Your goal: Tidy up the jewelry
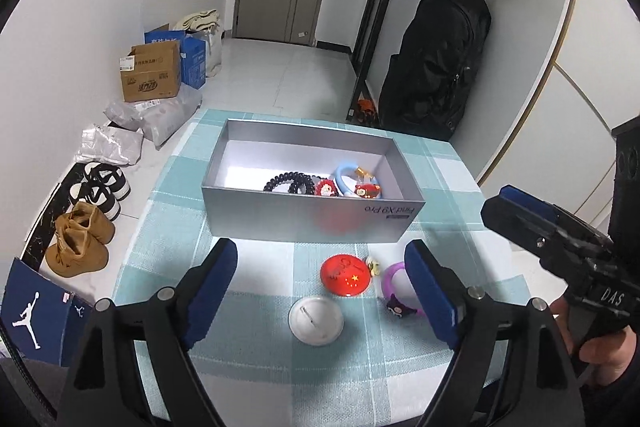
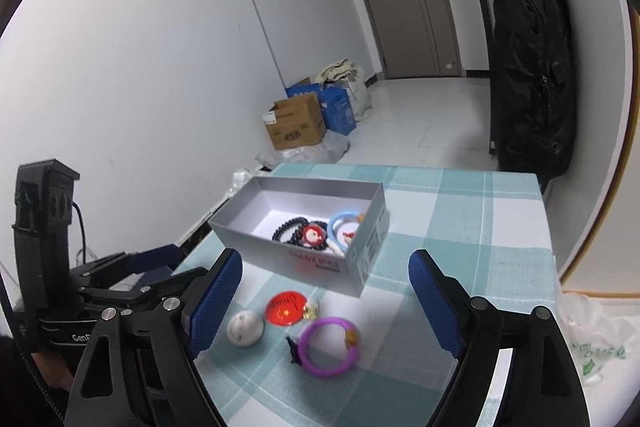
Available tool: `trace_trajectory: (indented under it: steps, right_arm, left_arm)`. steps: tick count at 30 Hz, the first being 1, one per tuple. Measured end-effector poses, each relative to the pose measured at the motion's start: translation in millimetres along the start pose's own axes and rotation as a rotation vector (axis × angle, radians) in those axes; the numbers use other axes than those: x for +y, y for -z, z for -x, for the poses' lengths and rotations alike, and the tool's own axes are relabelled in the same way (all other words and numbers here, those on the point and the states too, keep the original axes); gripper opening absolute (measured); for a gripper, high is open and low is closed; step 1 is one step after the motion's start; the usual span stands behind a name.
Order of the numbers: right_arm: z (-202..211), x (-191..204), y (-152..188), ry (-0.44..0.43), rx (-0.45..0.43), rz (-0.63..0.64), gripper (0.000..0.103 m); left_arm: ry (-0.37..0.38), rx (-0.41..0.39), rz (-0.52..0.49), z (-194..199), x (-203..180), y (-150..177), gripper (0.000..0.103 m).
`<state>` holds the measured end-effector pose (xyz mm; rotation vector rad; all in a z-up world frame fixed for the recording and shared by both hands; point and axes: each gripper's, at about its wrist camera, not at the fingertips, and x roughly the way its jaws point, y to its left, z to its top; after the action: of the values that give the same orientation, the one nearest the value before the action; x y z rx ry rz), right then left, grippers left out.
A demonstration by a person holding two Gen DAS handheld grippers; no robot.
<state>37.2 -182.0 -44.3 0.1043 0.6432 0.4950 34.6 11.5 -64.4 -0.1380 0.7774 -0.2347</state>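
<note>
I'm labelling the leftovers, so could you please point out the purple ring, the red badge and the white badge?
purple ring [image 2: 325, 367]: right wrist view, lower band.
red badge [image 1: 345, 274]: left wrist view, face centre.
white badge [image 1: 316, 320]: left wrist view, back centre.

Grey box [image 1: 256, 205], lid off, sits on the checked cloth; inside: black bead bracelet [image 1: 289, 181], red charm [image 1: 326, 188], blue ring [image 1: 347, 174]. Loose on the cloth in front of the box: red badge [image 1: 345, 274], white badge [image 1: 316, 321] face down, purple ring [image 2: 329, 346] lying flat, small pale charm [image 1: 374, 264] between red badge and purple ring.
</note>
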Motion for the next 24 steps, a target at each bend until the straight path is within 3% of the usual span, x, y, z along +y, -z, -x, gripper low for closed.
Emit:
trace_trajectory:
  steps: [6,19,24]
  right_arm:
    - [3,6,14,0.021,0.019,0.032,0.087]
    - [-28,13,45,0.058,0.220,0.083,0.086]
    - [-38,14,49,0.064,0.248,0.080,0.086]
  left_arm:
    - [-0.028,0.016,0.023,2,2,8,0.083]
    - [-0.084,0.112,0.050,-11,9,22,0.083]
    - [-0.092,0.144,0.060,-14,16,25,0.083]
